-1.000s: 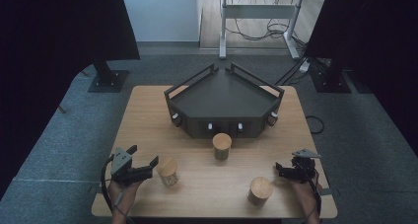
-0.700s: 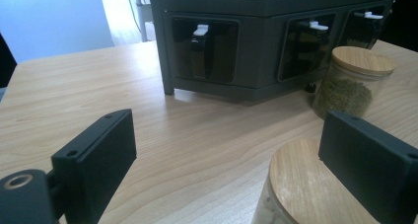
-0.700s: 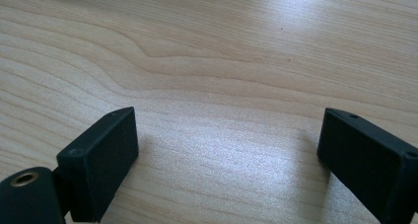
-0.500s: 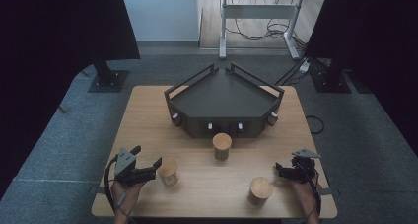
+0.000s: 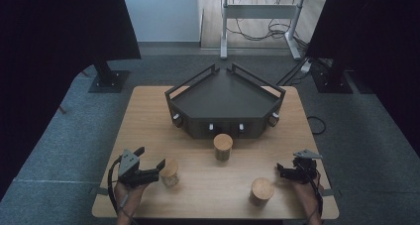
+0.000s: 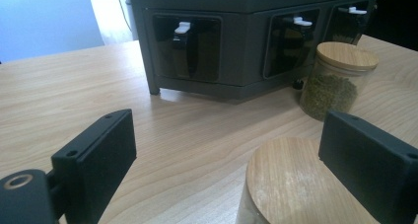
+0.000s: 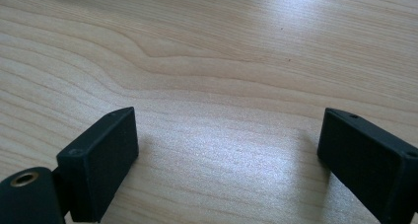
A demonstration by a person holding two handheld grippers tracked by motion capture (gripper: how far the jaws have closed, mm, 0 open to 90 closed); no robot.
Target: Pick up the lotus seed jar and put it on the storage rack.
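— Black jaws on our left gripper (image 6: 231, 160) stand wide apart — the nearest jar (image 6: 296, 184) sits between them, its wooden lid close against one jaw, nothing clamped.

— And since a second ago?

— We've slid that gripper in toward the jar (image 5: 169, 172); a grab looks next. Our right gripper (image 7: 226, 160) hasn't moved: spread over bare table (image 7: 222, 61), beside another jar (image 5: 261, 191).

— The third?

— Before the dark cabinet (image 5: 225, 103), holding green stuff (image 6: 329, 93).
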